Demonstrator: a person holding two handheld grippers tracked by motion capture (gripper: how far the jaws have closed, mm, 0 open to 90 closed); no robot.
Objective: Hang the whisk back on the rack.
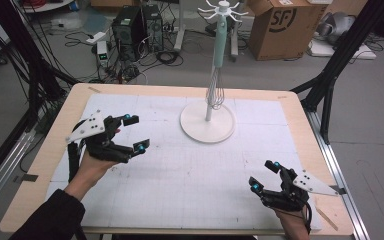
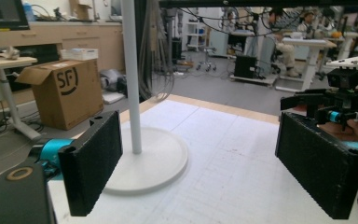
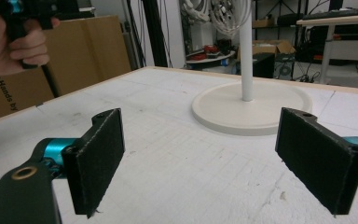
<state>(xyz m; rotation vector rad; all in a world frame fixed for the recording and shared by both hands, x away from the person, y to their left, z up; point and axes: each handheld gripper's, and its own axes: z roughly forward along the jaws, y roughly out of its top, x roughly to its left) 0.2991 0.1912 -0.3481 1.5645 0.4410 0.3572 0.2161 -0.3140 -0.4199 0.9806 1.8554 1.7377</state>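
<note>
A white stand [image 1: 208,122] with a round base, a thin pole and hooks at the top rises at the far middle of the table. A whisk [image 1: 217,75] with a mint handle hangs from one hook, its wires down beside the pole. My left gripper [image 1: 135,133] hovers open at the left, pointing right toward the stand, nothing between its pads [image 2: 92,167]. The left gripper view shows the stand base [image 2: 168,158] close ahead. My right gripper [image 1: 265,175] sits open and empty near the front right corner. Beyond its pads [image 3: 320,164] lies the stand base [image 3: 223,112].
The table [image 1: 45,150] has a white gridded mat inside a wooden rim. On the floor behind are a cardboard box [image 1: 285,25], computer cases [image 1: 135,27] and loose cables. Black frame legs [image 1: 330,70] stand beside the table's right edge.
</note>
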